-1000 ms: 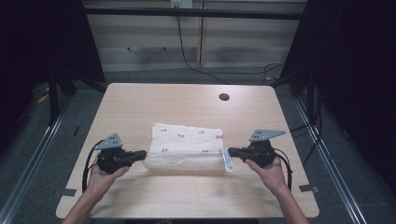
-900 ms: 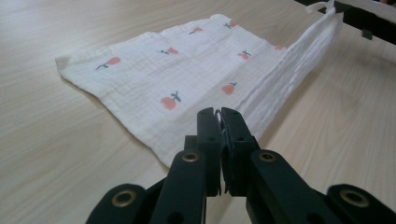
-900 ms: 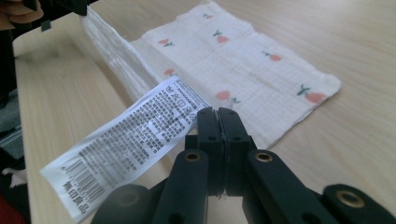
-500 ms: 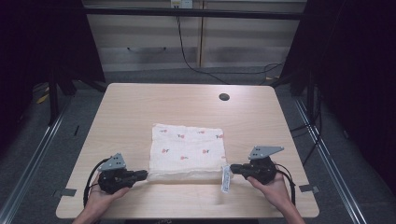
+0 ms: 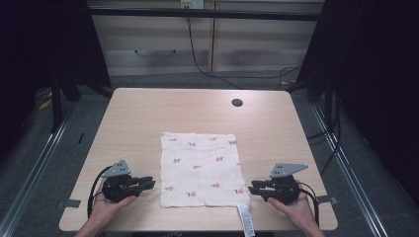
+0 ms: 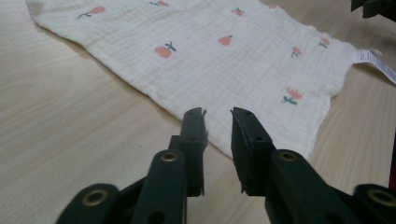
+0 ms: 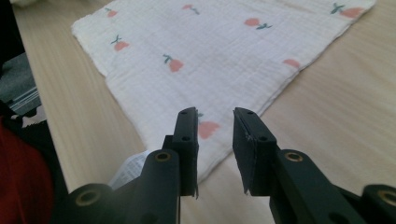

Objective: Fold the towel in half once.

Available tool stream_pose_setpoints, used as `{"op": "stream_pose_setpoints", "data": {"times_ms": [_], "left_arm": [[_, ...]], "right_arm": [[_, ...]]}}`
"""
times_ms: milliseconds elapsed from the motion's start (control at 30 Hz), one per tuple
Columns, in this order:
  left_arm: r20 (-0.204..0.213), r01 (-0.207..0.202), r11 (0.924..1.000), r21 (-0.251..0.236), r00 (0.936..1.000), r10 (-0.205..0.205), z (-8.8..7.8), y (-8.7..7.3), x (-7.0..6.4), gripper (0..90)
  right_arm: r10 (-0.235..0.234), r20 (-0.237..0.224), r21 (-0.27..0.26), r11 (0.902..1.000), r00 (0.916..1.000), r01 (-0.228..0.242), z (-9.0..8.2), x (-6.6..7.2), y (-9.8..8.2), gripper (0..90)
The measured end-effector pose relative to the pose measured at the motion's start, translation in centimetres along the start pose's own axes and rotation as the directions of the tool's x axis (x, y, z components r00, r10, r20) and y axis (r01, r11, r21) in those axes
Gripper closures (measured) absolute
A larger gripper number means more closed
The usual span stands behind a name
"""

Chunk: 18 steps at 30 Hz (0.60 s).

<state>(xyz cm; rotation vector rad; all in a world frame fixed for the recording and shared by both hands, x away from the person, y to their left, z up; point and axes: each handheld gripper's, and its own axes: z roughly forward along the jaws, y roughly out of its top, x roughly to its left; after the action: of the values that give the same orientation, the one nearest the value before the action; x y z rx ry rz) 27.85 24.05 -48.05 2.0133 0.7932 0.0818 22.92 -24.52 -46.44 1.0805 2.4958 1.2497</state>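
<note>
Cloth: the cream cloth (image 5: 201, 169) with small red flower prints lies spread flat on the table (image 5: 148, 113), toward the near edge, square to it.

Label: a white care label (image 5: 245, 220) sticks out from the cloth's near right corner, at 5 o'clock from the cloth's middle, reaching the table's front edge.

Left gripper: the left gripper (image 5: 148, 182) sits at 8 o'clock from the cloth's middle, just beside its left edge, jaws pointing across toward 3 o'clock. In the left gripper view the left gripper (image 6: 217, 114) shows daylight between its jaws, and they have just been opening. Nothing is pinched there. The cloth's near corner lies on the wood just past the tips, not pressed by either pad.

Right gripper: the right gripper (image 5: 253, 187) mirrors it at 4 o'clock from the cloth's middle, just off the right edge, jaws pointing toward 9 o'clock. In the right gripper view the right gripper (image 7: 215, 112) also stands parted, having just been opening, and the gap is empty. The cloth's edge with one red flower lies on the table beyond the fingertips, free of them, and the label peeks out beside the left jaw.

Hands: one hand (image 5: 106, 205) behind each gripper, coming in from 6 o'clock.

Table hole: a dark round hole (image 5: 237, 102) sits at 1 o'clock, well apart from the cloth.
</note>
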Motion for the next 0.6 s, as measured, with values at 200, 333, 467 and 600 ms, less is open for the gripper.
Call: {"op": "stream_pose_setpoints", "data": {"times_ms": [200, 333, 467, 600], "left_arm": [[-0.007, -0.027, 0.9996, 0.012, 0.9996, 0.027, 1.7, 3.0, 1.3, 65.1], [-0.017, -0.018, 0.9996, 0.020, 0.9997, 0.018, 3.2, 4.4, 2.2, 65.9], [-0.023, 0.012, 0.9980, 0.063, 0.9997, -0.010, 6.1, 4.1, 2.9, 64.1], [-0.023, 0.005, 0.9949, 0.100, 0.9997, -0.002, 6.9, 3.6, 3.0, 62.0]], "right_arm": [[-0.009, 0.021, -0.054, 0.9985, 0.9998, 0.010, 1.9, -2.4, 3.8, 69.1], [-0.007, 0.011, -0.059, 0.9982, 0.9999, 0.008, 3.8, -3.3, 5.5, 68.6], [0.011, -0.026, -0.028, 0.9995, 0.9996, -0.012, 7.8, -4.4, 6.9, 67.6], [-0.010, -0.002, 0.040, 0.9991, 0.9999, 0.010, 9.9, -4.3, 6.2, 68.1]]}}
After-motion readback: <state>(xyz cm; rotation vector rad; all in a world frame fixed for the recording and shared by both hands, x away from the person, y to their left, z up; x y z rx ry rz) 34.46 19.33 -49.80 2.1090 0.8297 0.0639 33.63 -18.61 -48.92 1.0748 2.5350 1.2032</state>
